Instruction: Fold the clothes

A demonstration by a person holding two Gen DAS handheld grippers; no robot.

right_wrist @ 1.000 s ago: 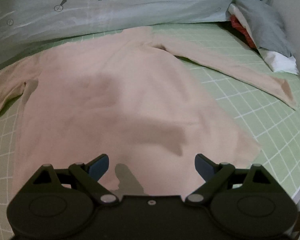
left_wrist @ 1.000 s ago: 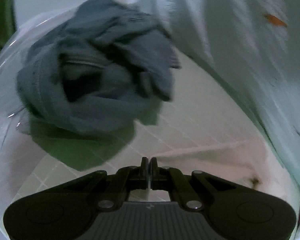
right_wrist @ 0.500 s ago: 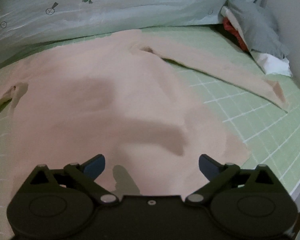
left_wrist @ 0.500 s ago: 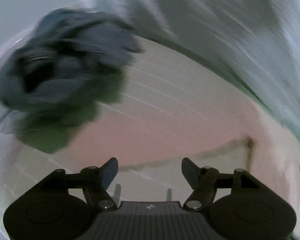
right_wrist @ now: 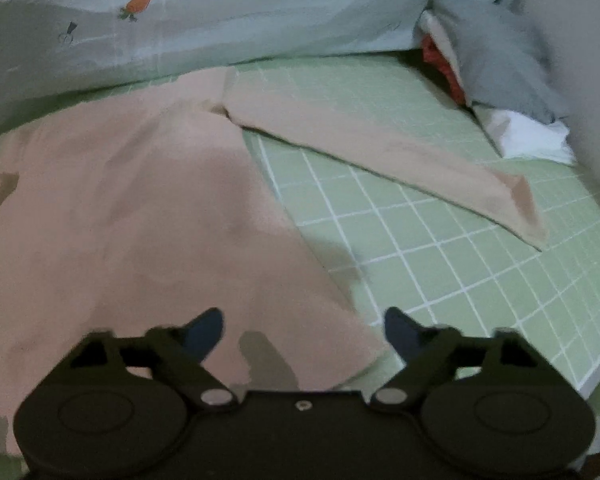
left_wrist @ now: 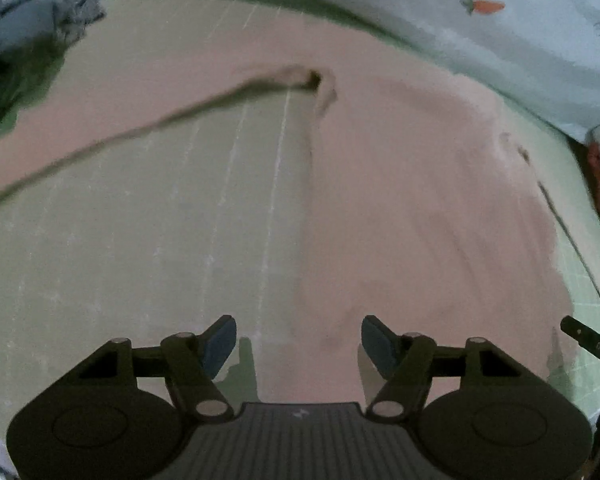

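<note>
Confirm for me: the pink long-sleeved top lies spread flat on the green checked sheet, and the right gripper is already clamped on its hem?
Not clamped. In the right wrist view the right gripper stands open above the pink top, nothing between its pads. The top does lie spread flat on the green checked sheet.

Both wrist fisheyes angled steeply down, close over the bed, sharing the pink top

Dim, flat indoor light; my views are grainy and smeared with motion blur. Fisheye bends the edges, corners black. My fingers cast soft shadows on the shirt.
</note>
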